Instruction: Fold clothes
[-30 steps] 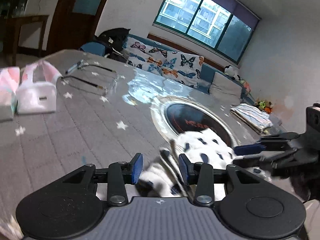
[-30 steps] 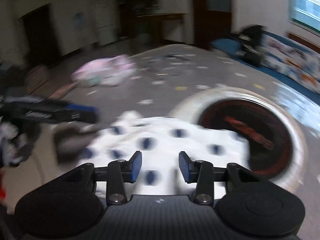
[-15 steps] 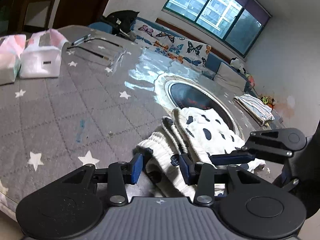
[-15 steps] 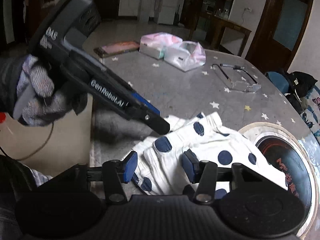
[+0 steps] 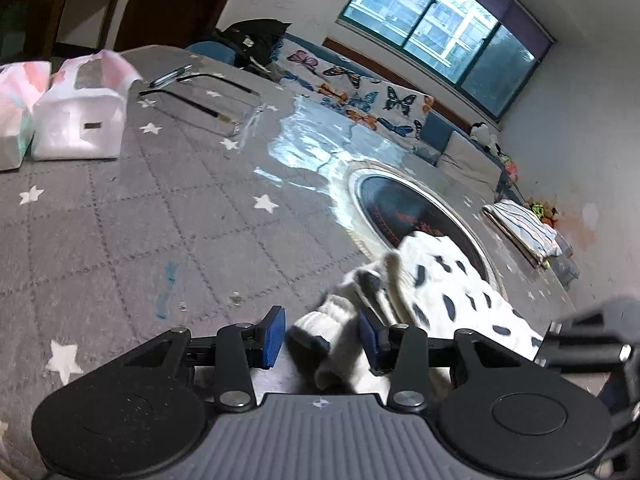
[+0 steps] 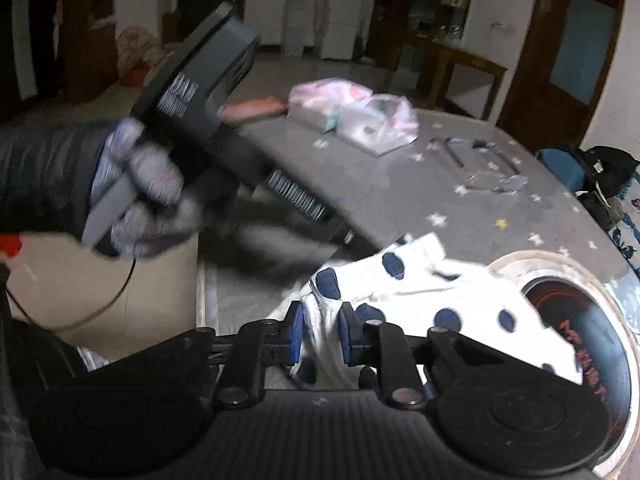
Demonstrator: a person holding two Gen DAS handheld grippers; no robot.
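Since half a second ago the right gripper [image 6: 321, 334] has drawn its blue pads together: they were spread on either side of the cloth then, and now they pinch a bunched white fold of the dotted garment [image 6: 432, 300] between them. From that pinch the white cloth with dark blue dots runs forward and to the right of the fingers, its far edge lying over the pale rim of the round inset burner [image 6: 568, 320] in the grey star-printed table [image 6: 400, 200].

Over the same half second the left gripper [image 5: 322, 336] has stayed spread, pads well apart. A ribbed white cuff of the garment [image 5: 452, 284] lies in the gap, close against the right pad [image 5: 370, 338] and apart from the left one; whether it touches the right pad cannot be told. The rest of the cloth lies ahead and to the right of these fingers, reaching the burner's near rim.

Seen from the right wrist camera, the left gripper is a blurred dark body held in a gloved hand [image 6: 144, 196], forward and left of the right fingers, its tip just above the near left edge of the garment. Far ahead of the left fingers sit two pink and white tissue packs [image 5: 78, 116] and a pair of glasses [image 5: 208, 100]. A folded striped cloth [image 5: 520, 226] lies beyond the burner.
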